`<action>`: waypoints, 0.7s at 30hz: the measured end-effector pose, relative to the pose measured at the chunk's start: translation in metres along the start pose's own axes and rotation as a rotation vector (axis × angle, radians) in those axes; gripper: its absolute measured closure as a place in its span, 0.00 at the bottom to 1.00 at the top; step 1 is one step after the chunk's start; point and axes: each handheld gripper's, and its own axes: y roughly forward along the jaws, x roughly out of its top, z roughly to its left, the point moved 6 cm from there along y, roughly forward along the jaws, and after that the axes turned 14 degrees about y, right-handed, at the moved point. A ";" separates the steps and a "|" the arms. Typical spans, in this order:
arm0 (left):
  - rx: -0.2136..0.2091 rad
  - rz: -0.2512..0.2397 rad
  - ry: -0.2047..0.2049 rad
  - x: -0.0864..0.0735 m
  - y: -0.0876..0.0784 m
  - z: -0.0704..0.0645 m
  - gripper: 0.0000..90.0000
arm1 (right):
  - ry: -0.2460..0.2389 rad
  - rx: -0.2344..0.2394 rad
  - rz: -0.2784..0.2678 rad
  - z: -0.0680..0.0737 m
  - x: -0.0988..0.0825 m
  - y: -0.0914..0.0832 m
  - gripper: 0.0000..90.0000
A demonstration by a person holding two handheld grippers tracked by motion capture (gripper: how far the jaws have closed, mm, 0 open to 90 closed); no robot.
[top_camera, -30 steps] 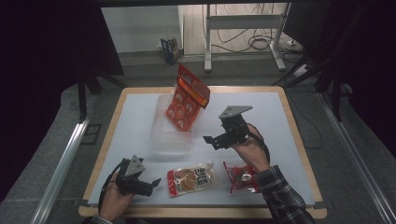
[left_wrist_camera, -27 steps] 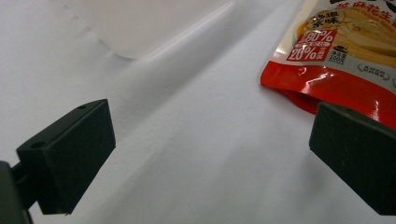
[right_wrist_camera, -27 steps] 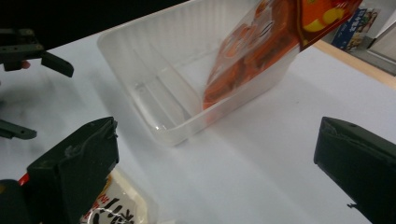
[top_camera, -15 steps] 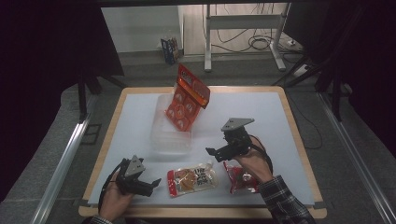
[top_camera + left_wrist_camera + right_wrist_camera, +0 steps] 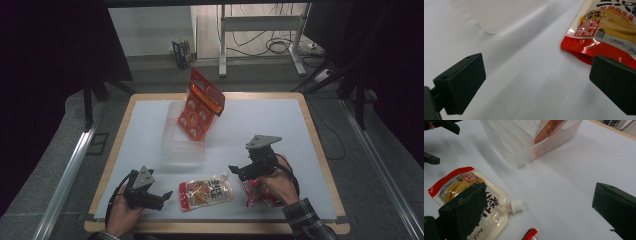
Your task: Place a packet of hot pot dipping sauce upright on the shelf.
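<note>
A spouted pouch (image 5: 206,191) with a red bottom edge lies flat near the table's front edge. My left gripper (image 5: 165,199) rests to its left, open, jaws pointing at the pouch's red end (image 5: 609,30) with bare table between them (image 5: 536,85). My right gripper (image 5: 236,172) hovers just right of the pouch, open and holding nothing (image 5: 540,212); the pouch's white spout cap (image 5: 515,206) lies between its jaws. A red packet (image 5: 260,192) lies under the right hand. An orange snack bag (image 5: 200,105) stands tilted in a clear plastic bin (image 5: 182,137).
The white table mat (image 5: 270,125) has a wooden border, with open surface right of the bin. The bin's near wall (image 5: 524,145) is a short way beyond the pouch. The left gripper (image 5: 441,142) shows at the top left of the right gripper view.
My right gripper has come down and toward the front edge, from over the table's middle to beside the pouch's spout. The left gripper and the pouches have stayed put.
</note>
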 end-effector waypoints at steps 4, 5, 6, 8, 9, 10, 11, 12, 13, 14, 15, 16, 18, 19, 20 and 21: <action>-0.019 -0.018 -0.011 0.003 -0.001 -0.002 0.01 | 0.024 -0.013 -0.010 -0.006 -0.007 -0.011 0.00; -0.020 -0.019 -0.010 0.004 -0.002 -0.002 0.01 | 0.028 -0.015 -0.014 -0.007 -0.008 -0.013 0.00; -0.020 -0.019 -0.010 0.004 -0.002 -0.002 0.01 | 0.028 -0.015 -0.014 -0.007 -0.008 -0.013 0.00; -0.026 -0.017 -0.006 0.005 -0.002 -0.004 0.01 | 0.036 -0.022 -0.020 -0.009 -0.011 -0.018 0.00; -0.028 -0.017 -0.002 0.005 -0.002 -0.004 0.01 | 0.039 -0.029 -0.022 -0.010 -0.013 -0.020 0.00; -0.032 -0.020 -0.002 0.007 -0.002 -0.005 0.01 | 0.041 -0.035 -0.025 -0.011 -0.014 -0.022 0.00; -0.040 -0.021 -0.001 0.007 -0.002 -0.006 0.01 | 0.045 -0.039 -0.027 -0.012 -0.016 -0.025 0.00; -0.044 -0.024 -0.002 0.008 -0.002 -0.007 0.01 | 0.048 -0.039 -0.030 -0.013 -0.018 -0.027 0.00; -0.049 -0.029 -0.002 0.009 -0.002 -0.008 0.01 | 0.048 -0.041 -0.031 -0.013 -0.019 -0.028 0.00; -0.059 -0.036 -0.003 0.011 -0.002 -0.009 0.01 | 0.050 -0.044 -0.032 -0.014 -0.021 -0.030 0.00; -0.065 -0.041 -0.007 0.012 -0.002 -0.010 0.01 | 0.053 -0.047 -0.029 -0.015 -0.024 -0.032 0.00; -0.070 -0.049 -0.014 0.014 -0.002 -0.011 0.02 | 0.061 -0.053 -0.032 -0.016 -0.027 -0.035 0.00; -0.075 -0.061 -0.016 0.019 -0.002 -0.013 0.03 | 0.074 -0.055 -0.035 -0.018 -0.031 -0.038 0.00; -0.081 -0.067 -0.015 0.022 -0.001 -0.014 0.03 | 0.080 -0.054 -0.034 -0.019 -0.032 -0.039 0.00; -0.083 -0.069 -0.010 0.025 0.000 -0.016 0.04 | 0.084 -0.057 -0.036 -0.020 -0.035 -0.040 0.00; -0.083 -0.069 -0.010 0.025 0.000 -0.016 0.05 | 0.084 -0.057 -0.036 -0.020 -0.035 -0.040 0.00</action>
